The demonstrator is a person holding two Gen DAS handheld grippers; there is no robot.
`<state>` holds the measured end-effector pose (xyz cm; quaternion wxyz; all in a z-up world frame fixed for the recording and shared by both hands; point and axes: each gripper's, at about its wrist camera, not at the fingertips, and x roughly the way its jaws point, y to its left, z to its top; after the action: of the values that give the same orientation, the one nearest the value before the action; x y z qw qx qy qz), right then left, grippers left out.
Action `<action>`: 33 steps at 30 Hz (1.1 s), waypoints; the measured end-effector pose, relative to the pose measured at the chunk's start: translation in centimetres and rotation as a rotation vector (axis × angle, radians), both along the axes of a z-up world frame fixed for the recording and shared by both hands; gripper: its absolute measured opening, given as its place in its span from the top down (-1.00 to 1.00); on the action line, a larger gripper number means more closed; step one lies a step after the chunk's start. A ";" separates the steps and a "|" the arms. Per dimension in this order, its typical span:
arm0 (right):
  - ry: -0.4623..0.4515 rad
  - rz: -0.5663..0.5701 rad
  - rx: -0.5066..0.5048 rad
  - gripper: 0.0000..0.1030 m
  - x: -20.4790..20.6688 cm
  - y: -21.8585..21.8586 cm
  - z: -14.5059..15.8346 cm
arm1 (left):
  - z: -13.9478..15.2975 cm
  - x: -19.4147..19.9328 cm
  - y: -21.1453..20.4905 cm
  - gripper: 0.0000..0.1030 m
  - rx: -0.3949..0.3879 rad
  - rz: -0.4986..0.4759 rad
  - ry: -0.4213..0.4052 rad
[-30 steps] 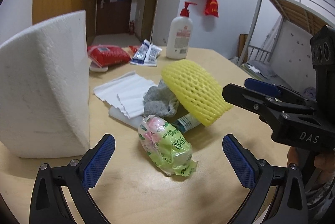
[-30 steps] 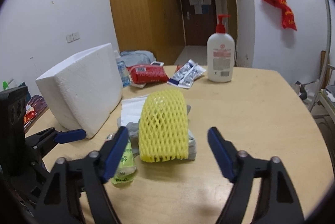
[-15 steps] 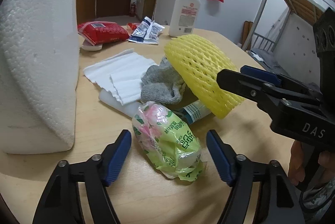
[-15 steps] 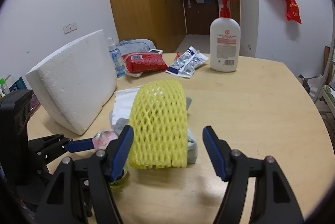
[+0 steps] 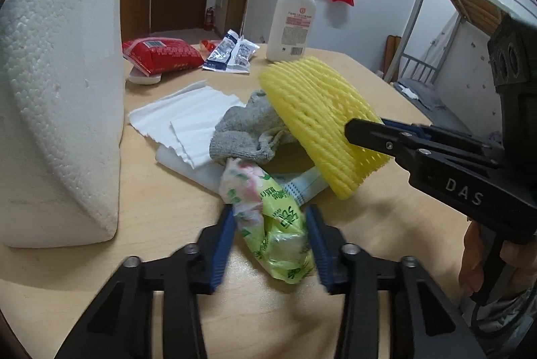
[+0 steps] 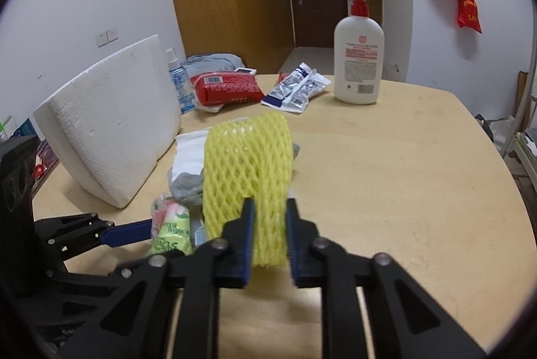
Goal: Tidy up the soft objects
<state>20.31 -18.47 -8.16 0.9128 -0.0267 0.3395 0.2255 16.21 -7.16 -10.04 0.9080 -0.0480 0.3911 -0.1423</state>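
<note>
A green and pink tissue pack (image 5: 272,218) lies on the wooden table (image 5: 161,208). My left gripper (image 5: 270,244) is shut on its near end. A yellow foam net sleeve (image 5: 319,124) arches over a grey sock (image 5: 248,130) and a white foam sheet (image 5: 191,120). My right gripper (image 6: 268,234) is shut on the sleeve's (image 6: 248,164) near edge. The right gripper also shows in the left wrist view (image 5: 365,130), and the tissue pack shows in the right wrist view (image 6: 169,224).
A big white styrofoam block (image 5: 57,110) stands at the left. A red pack (image 5: 164,51), blue sachets (image 5: 231,53) and a lotion pump bottle (image 5: 293,19) sit at the back. A small spray bottle (image 6: 179,83) stands behind the block. A bunk bed (image 5: 470,6) is at the right.
Both grippers moved forward and closed: the left on the tissue pack, the right on the yellow net sleeve's near edge.
</note>
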 end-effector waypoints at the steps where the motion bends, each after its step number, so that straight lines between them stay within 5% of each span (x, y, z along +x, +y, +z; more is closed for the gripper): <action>1: 0.000 -0.003 0.010 0.70 -0.1 -0.2 0.1 | 0.1 -0.1 0.1 0.39 -0.004 0.002 -0.004; 7: -0.006 -0.015 0.050 0.76 -0.6 -0.9 0.7 | 0.5 -0.4 0.5 0.61 -0.004 0.009 -0.022; 33: -0.176 -0.043 0.120 0.76 -7.0 -2.6 6.0 | 8.1 -6.8 1.1 0.65 0.026 0.001 -0.292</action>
<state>13.31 -21.02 -2.21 0.9436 0.0155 0.2446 0.2227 9.38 -6.01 -1.91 0.9559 -0.0152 0.2568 -0.1420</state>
